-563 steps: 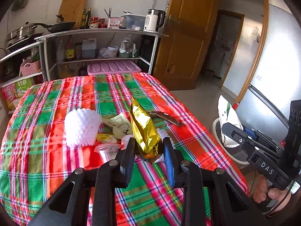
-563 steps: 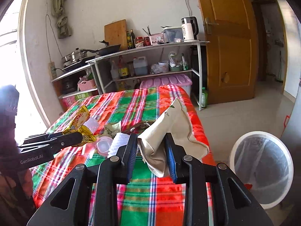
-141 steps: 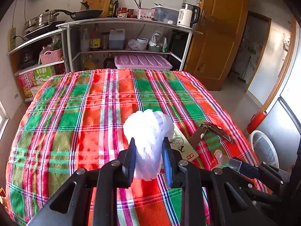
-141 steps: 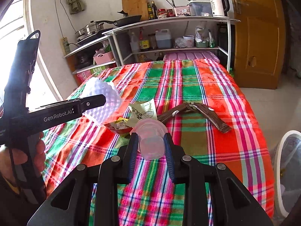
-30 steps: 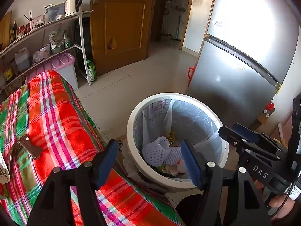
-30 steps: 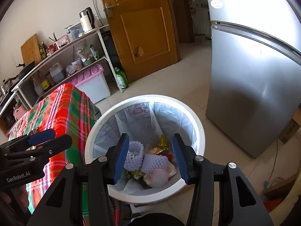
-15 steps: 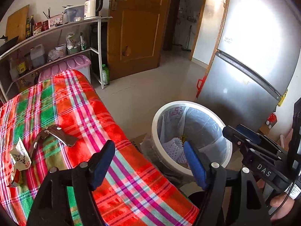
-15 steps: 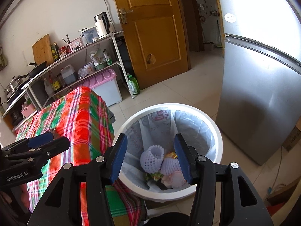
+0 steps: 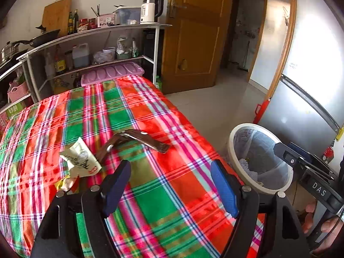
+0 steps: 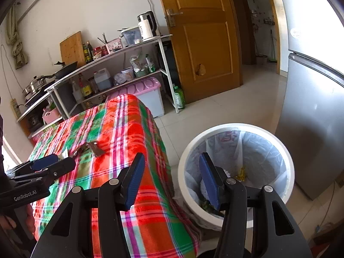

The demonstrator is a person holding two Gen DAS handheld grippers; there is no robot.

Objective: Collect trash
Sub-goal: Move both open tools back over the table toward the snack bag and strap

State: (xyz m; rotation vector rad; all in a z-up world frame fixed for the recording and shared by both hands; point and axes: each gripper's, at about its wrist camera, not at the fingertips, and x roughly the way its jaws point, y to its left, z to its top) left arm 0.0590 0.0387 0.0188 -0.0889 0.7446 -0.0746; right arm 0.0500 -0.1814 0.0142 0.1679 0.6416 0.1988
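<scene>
Both grippers, left (image 9: 171,185) and right (image 10: 171,181), have swung from bin (image 10: 288,165) toward table (image 9: 150,116), angled downward, fingers spread, empty.

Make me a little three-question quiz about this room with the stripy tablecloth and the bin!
1. True or false: the left gripper is holding a wrapper.
2. Where does the white bin stand? A) on the table B) on the floor beside the table C) on the shelf
3. Fill in: the cream packet lies on the ___ tablecloth.

Key: 1 false, it is open and holds nothing. 2 B. 3 plaid.
</scene>
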